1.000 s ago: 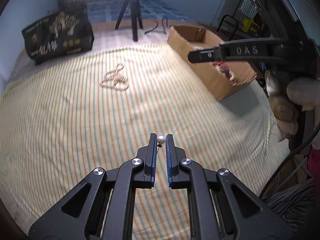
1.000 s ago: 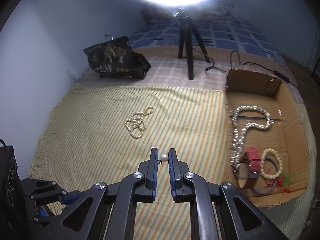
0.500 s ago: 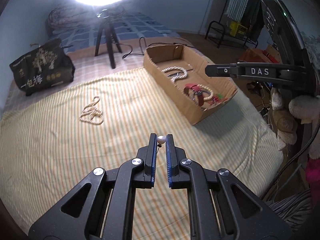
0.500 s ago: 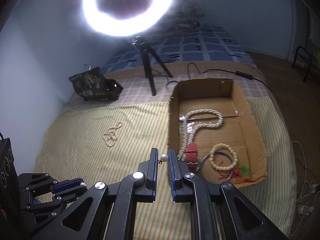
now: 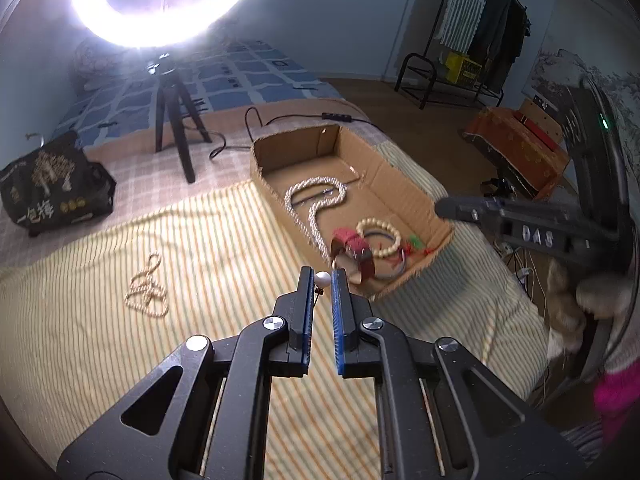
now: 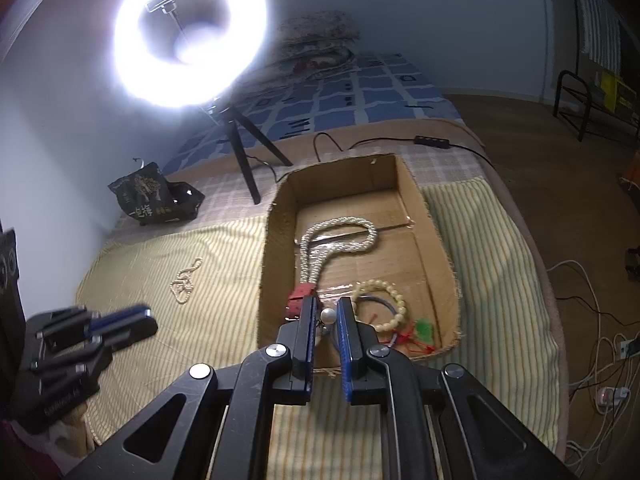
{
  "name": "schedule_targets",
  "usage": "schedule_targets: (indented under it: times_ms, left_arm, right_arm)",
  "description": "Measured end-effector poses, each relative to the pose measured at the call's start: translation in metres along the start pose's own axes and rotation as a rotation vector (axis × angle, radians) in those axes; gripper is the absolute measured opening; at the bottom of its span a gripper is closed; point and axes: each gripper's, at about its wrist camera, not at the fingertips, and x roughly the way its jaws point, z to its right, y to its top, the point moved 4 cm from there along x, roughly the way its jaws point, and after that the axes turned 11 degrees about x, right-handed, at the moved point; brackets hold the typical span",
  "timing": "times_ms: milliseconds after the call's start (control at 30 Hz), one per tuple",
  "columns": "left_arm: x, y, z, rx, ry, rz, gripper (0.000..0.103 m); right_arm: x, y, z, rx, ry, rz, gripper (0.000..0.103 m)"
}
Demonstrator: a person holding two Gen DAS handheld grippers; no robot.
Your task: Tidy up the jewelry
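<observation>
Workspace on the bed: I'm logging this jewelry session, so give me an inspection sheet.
Surface: striped cloth spread over the bed.
Job's things: cardboard box holds a pearl rope, bead bracelet and red strap; a loose pearl necklace lies on the cloth.
Clutter: black bag.
Grippers: left claw shut on a pearl; right claw shut on another pearl, over the box's near end.
Cables: black lead behind the box; white cords on the floor.
Surroundings: ring light on a tripod, clothes rack.
</observation>
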Motion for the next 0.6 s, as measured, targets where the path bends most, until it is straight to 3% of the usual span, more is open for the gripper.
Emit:
schedule_targets:
  times_ms: [600]
  left_arm:
    - [0.053,0.056,0.008,0.035,-0.01,0.009,0.007]
  right_arm:
    - [0.011,0.003,0.022,0.004,-0.051,0.004,0.008]
